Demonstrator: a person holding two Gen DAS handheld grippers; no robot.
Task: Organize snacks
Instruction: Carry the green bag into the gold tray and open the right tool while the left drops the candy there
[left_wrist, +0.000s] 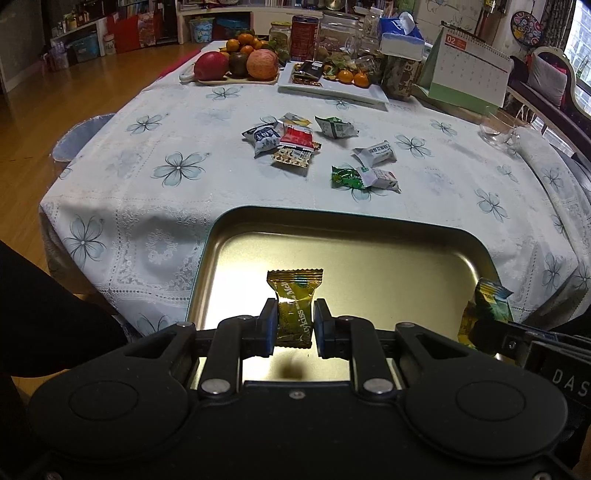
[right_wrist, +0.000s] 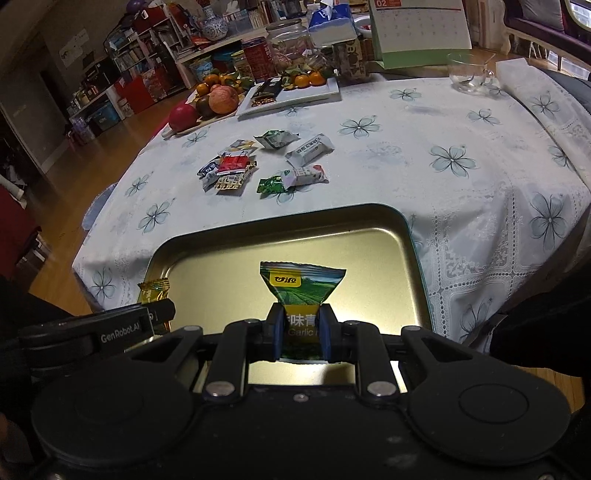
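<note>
Black linkage fills the bottom of the left wrist view, and up front the left tool (left_wrist: 295, 320) has its two pads clamped tight on a gold sweet wrapper (left_wrist: 294, 306), held upright above the gold tin tray (left_wrist: 229, 236). Over at the right edge, the right tool (left_wrist: 484, 328) pokes in with a green and yellow packet (left_wrist: 487, 299) in its grip, also above the tray's right side. Beyond the tray, loose snacks lie on the flowered worktop (left_wrist: 155, 177): a cluster with a red packet (left_wrist: 295, 138) on top, a white packet (left_wrist: 375, 152) to the right, and a green sweet (left_wrist: 345, 178) nearest the tray. Further back, apples on a board (left_wrist: 236, 64) and a white plate (left_wrist: 332, 86) with oranges.

Now the right wrist view. The right tool (right_wrist: 298, 330) is pinched nearly closed on the green and yellow packet (right_wrist: 301, 286), which stands upright with its crimped top fanned out, hanging over the middle of the tray (right_wrist: 406, 229). At the left edge, the left tool (right_wrist: 160, 308) comes in with the gold wrapper (right_wrist: 155, 290) in its grip, over the tray's left rim. Nothing lies flat inside the tray that I can see. The loose snacks sit past the tray's far rim, red packet (right_wrist: 232, 164) left, green sweet (right_wrist: 271, 184) closest. A glass cup (right_wrist: 469, 75) stands far right.
</note>
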